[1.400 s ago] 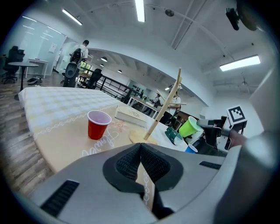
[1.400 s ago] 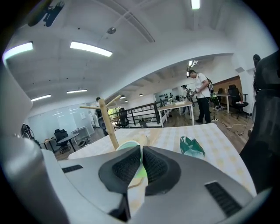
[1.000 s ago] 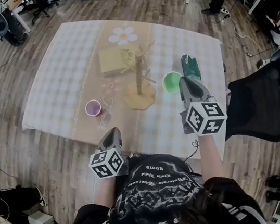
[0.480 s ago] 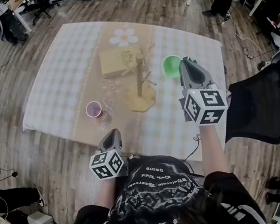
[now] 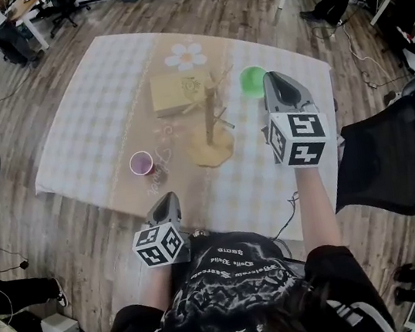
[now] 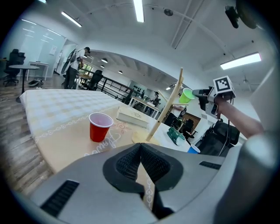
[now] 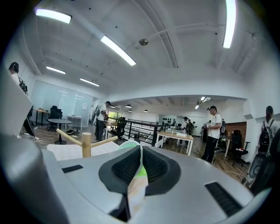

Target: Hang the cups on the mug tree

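Green cup (image 5: 253,81), rim pinched, wooden mug tree (image 5: 209,122) with pegs

A tan book (image 5: 178,93) is laid near the middle of the cloth-covered table (image 5: 91,121); a black office chair (image 5: 394,163) is parked beside its right edge.

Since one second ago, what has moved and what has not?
The right tool, shut on the green cup, carried it higher and farther from the person, near the mug tree's top. The left tool, the red cup and the mug tree stayed put.
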A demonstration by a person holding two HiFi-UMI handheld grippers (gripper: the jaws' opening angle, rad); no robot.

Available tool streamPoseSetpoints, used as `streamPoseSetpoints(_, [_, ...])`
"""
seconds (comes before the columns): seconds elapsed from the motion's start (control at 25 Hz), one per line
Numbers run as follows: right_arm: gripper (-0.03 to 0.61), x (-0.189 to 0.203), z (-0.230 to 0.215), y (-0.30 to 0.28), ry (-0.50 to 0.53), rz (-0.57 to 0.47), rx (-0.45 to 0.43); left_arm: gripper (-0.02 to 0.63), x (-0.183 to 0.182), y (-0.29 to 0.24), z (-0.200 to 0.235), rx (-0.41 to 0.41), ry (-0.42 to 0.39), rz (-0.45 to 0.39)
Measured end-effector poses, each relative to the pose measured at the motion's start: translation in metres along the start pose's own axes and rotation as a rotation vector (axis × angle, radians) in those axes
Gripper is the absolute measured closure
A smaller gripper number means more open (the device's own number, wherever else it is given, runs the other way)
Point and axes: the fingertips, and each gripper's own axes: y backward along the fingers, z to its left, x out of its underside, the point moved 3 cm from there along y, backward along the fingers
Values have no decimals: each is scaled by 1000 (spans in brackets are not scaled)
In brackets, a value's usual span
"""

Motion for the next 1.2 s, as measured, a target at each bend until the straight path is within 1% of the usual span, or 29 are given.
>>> streamPoseSetpoints(0.24, [554, -6, 2, -13, 57, 16, 5, 597, -1, 0, 1, -11, -3, 9])
streamPoseSetpoints(0.56, [554, -22, 20, -19, 184, -28, -22, 597, 4, -1, 1, -10, -16, 28])
streamPoseSetpoints(0.84, [554, -30, 30, -17, 200, -71, -44, 597, 6, 4, 8, -38, 10, 15])
streamPoseSetpoints(1.04, [554, -37, 39, -10, 271, -94, -44, 597, 2, 7, 6, -40, 11, 16])
streamPoseSetpoints(1.2, [554, -29, 47, -9, 308, -93, -65, 597, 6, 4, 6, -35, 12, 19])
